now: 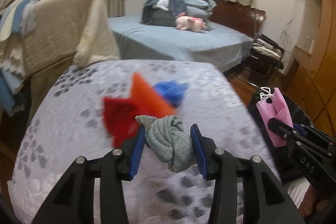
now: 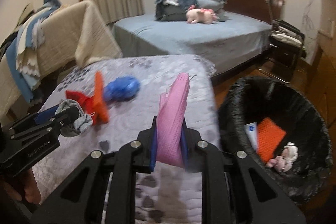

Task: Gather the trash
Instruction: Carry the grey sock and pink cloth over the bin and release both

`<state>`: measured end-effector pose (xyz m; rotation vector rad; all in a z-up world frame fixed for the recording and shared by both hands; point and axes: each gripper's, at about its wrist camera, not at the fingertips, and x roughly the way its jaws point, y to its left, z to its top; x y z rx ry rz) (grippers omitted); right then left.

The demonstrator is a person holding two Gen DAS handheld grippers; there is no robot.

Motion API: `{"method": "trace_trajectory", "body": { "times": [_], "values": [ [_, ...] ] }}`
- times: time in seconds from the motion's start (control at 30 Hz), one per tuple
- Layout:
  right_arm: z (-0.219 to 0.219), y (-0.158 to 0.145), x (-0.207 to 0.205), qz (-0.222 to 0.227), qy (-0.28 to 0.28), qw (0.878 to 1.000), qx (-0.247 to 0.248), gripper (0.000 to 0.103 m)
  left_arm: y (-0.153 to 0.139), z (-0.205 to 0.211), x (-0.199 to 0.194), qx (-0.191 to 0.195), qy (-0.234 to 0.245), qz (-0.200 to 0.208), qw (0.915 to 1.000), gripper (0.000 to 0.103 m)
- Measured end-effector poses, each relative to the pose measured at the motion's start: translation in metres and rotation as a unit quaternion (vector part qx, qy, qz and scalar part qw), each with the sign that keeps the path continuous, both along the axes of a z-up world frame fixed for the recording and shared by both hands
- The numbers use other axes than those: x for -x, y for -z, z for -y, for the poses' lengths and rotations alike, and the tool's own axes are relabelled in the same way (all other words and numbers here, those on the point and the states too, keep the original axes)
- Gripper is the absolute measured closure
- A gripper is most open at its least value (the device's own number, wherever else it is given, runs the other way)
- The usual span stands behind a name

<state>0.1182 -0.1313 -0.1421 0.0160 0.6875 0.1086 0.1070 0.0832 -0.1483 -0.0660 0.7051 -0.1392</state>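
Note:
My left gripper (image 1: 169, 141) is shut on a knotted grey sock (image 1: 168, 140), lifted above the patterned bedspread (image 1: 84, 119). The right wrist view shows that sock (image 2: 80, 122) at the left in the same grip. My right gripper (image 2: 169, 140) is shut on a pink face mask (image 2: 173, 119), which the left wrist view shows as a pink mask (image 1: 275, 114) at the right. On the spread lie a red cloth (image 2: 78, 98), an orange piece (image 2: 99, 96) and a blue bundle (image 2: 124, 88). A black-lined trash bin (image 2: 235, 102) stands to the right.
The bin holds an orange sheet (image 2: 269, 138), a white tube (image 2: 251, 131) and a pink-white wad (image 2: 285, 155). A beige-covered chair (image 1: 69, 30) stands at the left. Behind is a blue bed (image 1: 178, 39) with piled clothes and a pink plush toy (image 1: 189, 23).

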Motion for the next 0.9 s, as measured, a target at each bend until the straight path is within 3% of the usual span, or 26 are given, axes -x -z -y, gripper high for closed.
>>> {"method": "trace_trajectory", "body": {
  "times": [0.53, 0.9],
  "values": [
    [0.12, -0.03, 0.007, 0.038, 0.108, 0.993, 0.001, 0.085, -0.03, 0.123, -0.028, 0.02, 0.104, 0.03, 0.994, 0.059],
    [0.199, -0.03, 0.013, 0.034, 0.175, 0.984, 0.014, 0.085, -0.037, 0.21, -0.055, 0.028, 0.178, 0.036, 0.983, 0.059]
  ]
}}
